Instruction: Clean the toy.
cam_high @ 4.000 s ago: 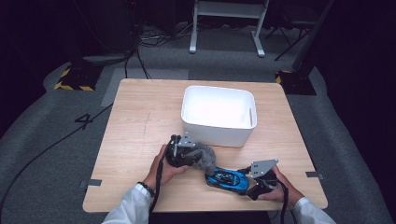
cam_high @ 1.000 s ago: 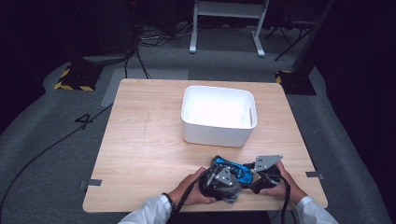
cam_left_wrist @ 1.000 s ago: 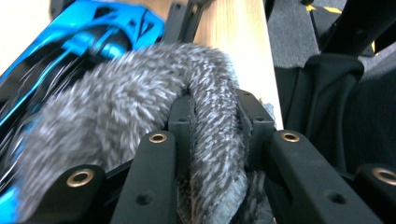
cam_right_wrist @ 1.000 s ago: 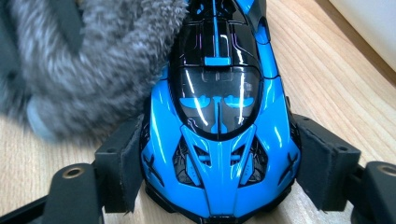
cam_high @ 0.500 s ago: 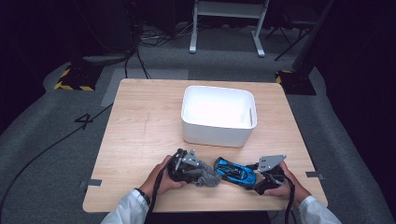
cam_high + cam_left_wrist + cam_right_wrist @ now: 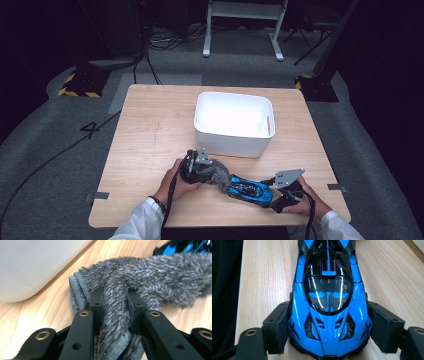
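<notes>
The left tool (image 6: pixel 212 172) pinches a grey cloth (image 6: pixel 150 282) on the bench (image 6: pixel 150 130), just before the bin (image 6: pixel 232 145). The right tool (image 6: pixel 274 192) clamps the blue car (image 6: pixel 328 302), its far end touching the cloth.

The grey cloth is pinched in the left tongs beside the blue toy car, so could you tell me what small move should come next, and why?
Probably sweep the grey cloth back across the blue toy car. The left tongs are clamped on a fold of it just off the car's end, while the right tongs grip the car's sides, holding it steady on the table.
</notes>
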